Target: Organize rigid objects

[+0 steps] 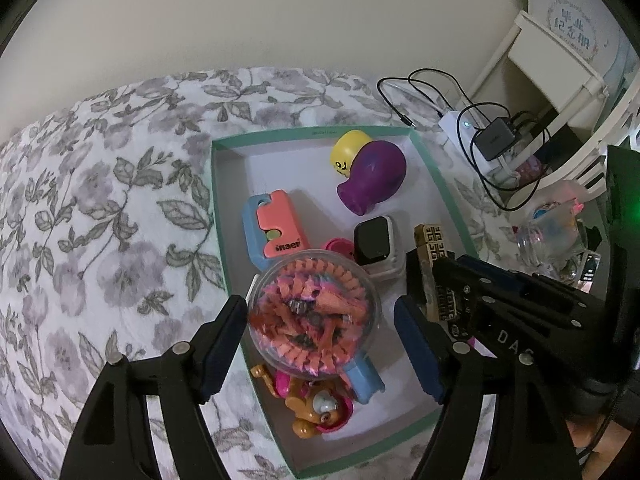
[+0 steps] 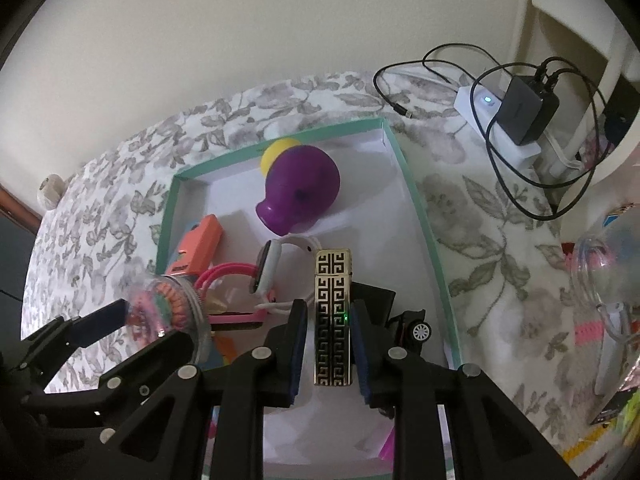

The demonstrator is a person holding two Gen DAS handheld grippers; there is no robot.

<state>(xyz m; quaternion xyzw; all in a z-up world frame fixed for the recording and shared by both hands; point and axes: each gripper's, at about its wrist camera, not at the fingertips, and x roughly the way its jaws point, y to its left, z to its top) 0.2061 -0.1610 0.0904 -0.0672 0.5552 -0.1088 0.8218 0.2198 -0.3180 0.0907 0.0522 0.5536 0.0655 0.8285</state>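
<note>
A green-rimmed white box [image 1: 218,184] lies on a floral cloth and holds toys. My left gripper [image 1: 320,348] hangs above it, jaws wide apart around a clear round jar [image 1: 314,314] of pink and orange pieces, with a gap on the right side. The jar also shows in the right wrist view [image 2: 168,312]. My right gripper [image 2: 330,344] is shut on a gold-and-black patterned lighter [image 2: 332,316], held over the box; it shows in the left wrist view [image 1: 434,268]. In the box lie a purple vase toy [image 1: 374,176], yellow smiley ball [image 1: 348,152], smartwatch [image 1: 374,246] and coral-blue stapler [image 1: 276,228].
A toy dog figure [image 1: 316,404] lies at the box's near end, a small black toy car [image 2: 412,330] by its right wall. A power strip with charger and cables [image 2: 516,116] sits to the right. A clear container of items [image 1: 556,236] stands right of the box.
</note>
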